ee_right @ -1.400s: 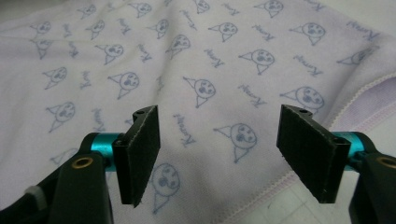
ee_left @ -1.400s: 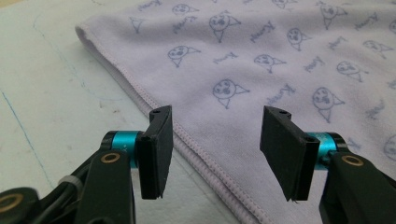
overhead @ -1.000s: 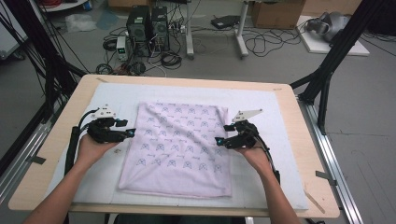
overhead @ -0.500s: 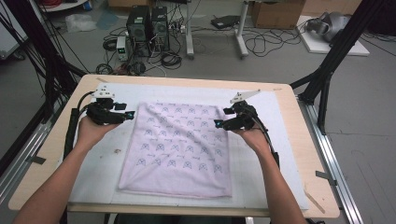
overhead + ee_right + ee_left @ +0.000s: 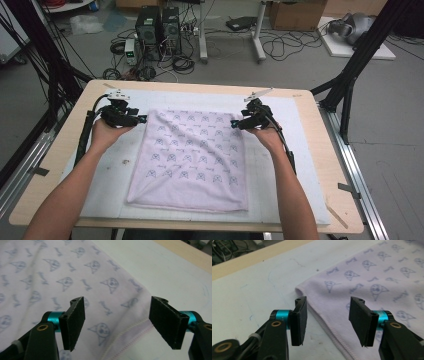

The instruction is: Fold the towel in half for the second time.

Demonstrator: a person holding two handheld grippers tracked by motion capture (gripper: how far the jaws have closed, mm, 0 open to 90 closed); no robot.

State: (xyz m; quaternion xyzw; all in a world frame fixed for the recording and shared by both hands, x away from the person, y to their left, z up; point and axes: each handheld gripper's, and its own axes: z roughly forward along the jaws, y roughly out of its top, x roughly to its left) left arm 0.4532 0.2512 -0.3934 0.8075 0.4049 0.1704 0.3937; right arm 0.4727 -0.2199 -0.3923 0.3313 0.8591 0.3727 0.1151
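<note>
My left gripper (image 5: 142, 119) sits at the upper-left corner of the lilac cloth (image 5: 192, 159), which lies flat in the middle of the counter (image 5: 320, 150). Its jaws have just been closing, the hem between them, not pinched. My right gripper (image 5: 233, 123) (upper-right corner) gapes over the other hem.

A soft, matt pale-lilac cloth (image 5: 192, 157) with printed figures and a stitched hem lies on a white matt mat (image 5: 300, 150) over the pale wooden table (image 5: 330, 150).
</note>
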